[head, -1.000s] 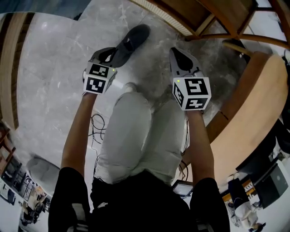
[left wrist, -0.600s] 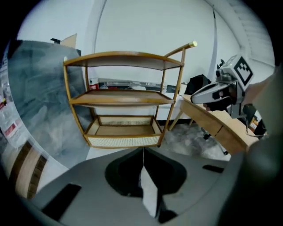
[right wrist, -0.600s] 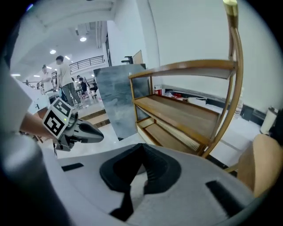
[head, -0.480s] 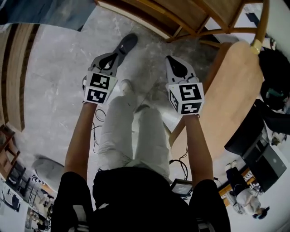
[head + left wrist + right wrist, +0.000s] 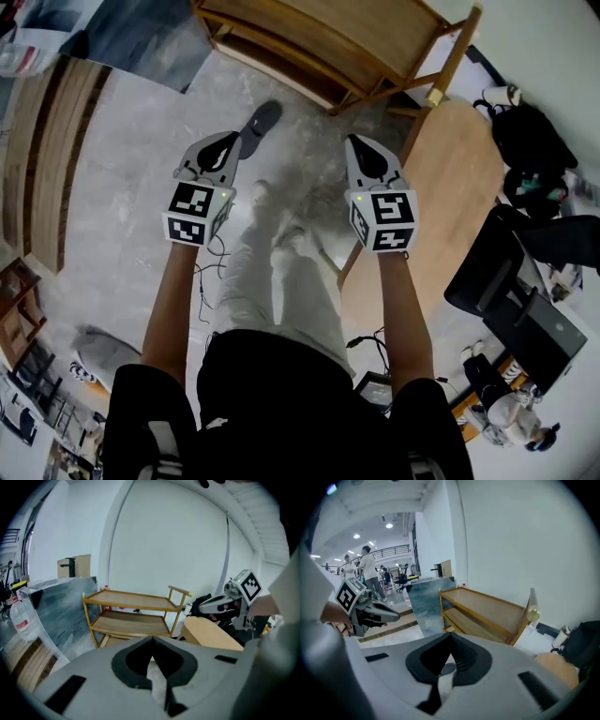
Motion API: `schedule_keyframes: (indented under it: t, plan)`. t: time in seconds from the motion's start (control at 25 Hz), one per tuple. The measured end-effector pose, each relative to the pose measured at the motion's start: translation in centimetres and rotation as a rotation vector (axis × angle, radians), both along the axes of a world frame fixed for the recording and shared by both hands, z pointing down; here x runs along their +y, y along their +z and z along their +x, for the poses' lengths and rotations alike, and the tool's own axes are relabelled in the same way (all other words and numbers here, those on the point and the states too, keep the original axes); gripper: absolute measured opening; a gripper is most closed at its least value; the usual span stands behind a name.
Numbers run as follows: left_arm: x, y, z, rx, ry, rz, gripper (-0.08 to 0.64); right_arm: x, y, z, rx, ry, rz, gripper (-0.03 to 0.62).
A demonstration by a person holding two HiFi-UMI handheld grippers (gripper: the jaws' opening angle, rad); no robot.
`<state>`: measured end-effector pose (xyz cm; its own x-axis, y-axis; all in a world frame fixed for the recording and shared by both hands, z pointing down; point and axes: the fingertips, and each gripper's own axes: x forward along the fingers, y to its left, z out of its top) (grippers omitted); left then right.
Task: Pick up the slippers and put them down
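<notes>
Grey marble floor (image 5: 122,169) fills the scene, with a wooden shelf rack (image 5: 309,47) at the far side and a round wooden table (image 5: 450,187) to the right. The left gripper (image 5: 232,141) and right gripper (image 5: 354,141) are side by side, both pinched together and empty. One dark slipper (image 5: 262,119) lies on the floor past the left gripper's tip, seemingly sole-up.

The floor (image 5: 112,187) looks like polished grey marble, veined and faintly glossy. The shelf rack (image 5: 319,47) and the rounded surface (image 5: 459,178) are smooth pale wood. The dark slipper (image 5: 262,119) looks matt. The left claw (image 5: 152,639) and right claw (image 5: 450,634) are matt grey plastic.
</notes>
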<state>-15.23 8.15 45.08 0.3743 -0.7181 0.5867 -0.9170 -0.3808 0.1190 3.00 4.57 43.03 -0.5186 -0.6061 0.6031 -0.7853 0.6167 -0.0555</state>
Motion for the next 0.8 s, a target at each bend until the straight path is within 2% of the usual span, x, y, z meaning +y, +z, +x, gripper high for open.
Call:
schedule_keyframes:
  t: [0.08, 0.24, 0.44, 0.64, 0.8]
  plan:
    - [0.4, -3.5, 0.5, 0.021, -0.008, 0.038, 0.006, 0.4, -3.0, 0.3, -0.004, 0.0, 0.02, 0.0]
    - [1.9, -9.3, 2.3, 0.053, 0.01, 0.041, 0.006, 1.5, -8.4, 0.3, -0.017, -0.006, 0.066, 0.0]
    - [2.2, -15.5, 3.3, 0.058, 0.008, 0.18, 0.006, 3.0, -13.8, 0.3, -0.043, -0.009, 0.129, 0.0]
    - [3.9, -20.5, 5.0, 0.081, 0.024, 0.236, 0.006, 5.2, -17.9, 0.3, -0.067, -0.015, 0.186, 0.0]
    - [5.7, -23.9, 5.9, 0.066, 0.03, 0.31, 0.006, 7.3, -21.3, 0.6, -0.093, -0.019, 0.236, 0.0]
